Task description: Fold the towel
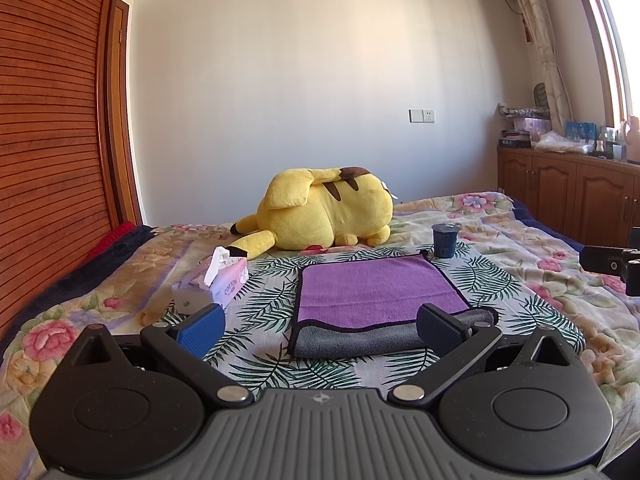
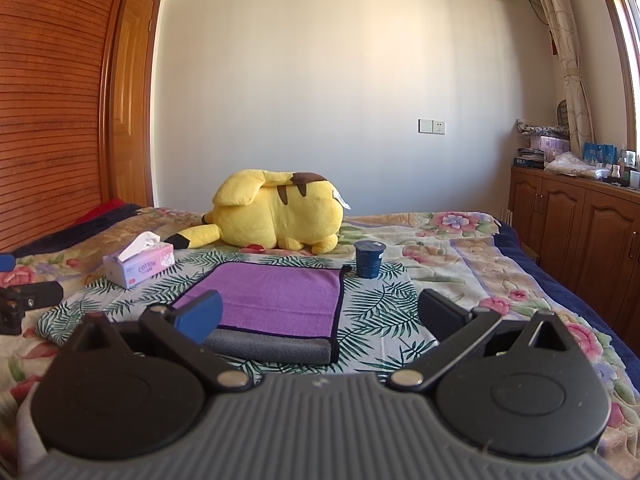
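Fingers (image 1: 202,330) of left gripper (image 1: 318,326) spread wide, holding nothing, lower frame. Tissue box (image 1: 218,286) at left, purple towel (image 1: 376,286) centre frame on the bed (image 1: 520,240), near edge rolled grey-side-up, cup (image 1: 444,240) beyond its right corner. Right gripper (image 2: 318,316) likewise agape and empty. Seemingly one fold made; further halving probably left.
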The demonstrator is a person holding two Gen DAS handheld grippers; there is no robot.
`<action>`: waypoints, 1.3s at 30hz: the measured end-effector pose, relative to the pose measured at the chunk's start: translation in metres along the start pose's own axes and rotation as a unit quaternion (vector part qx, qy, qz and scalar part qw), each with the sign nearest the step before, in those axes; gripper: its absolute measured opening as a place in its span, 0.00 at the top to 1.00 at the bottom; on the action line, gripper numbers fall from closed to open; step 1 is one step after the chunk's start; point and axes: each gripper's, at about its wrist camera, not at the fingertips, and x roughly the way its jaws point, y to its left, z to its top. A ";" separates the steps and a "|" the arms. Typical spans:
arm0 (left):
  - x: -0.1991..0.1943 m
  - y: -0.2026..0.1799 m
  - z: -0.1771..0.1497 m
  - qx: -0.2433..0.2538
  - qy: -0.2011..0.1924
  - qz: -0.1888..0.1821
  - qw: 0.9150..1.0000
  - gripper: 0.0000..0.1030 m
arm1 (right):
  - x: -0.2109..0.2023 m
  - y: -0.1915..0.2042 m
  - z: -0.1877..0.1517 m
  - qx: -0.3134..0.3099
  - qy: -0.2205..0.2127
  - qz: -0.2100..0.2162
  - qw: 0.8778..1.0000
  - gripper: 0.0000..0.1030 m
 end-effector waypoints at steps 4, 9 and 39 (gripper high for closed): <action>0.003 -0.001 -0.001 0.004 0.013 -0.002 1.000 0.16 | 0.003 -0.001 0.000 -0.004 0.008 0.000 1.000 0.00; 0.007 -0.004 -0.003 0.010 0.027 -0.006 1.000 0.16 | 0.005 0.002 -0.001 -0.010 0.016 0.001 1.000 0.00; 0.043 -0.015 -0.001 0.032 0.076 -0.027 0.996 0.16 | 0.043 0.015 -0.004 -0.031 0.055 0.027 0.998 0.00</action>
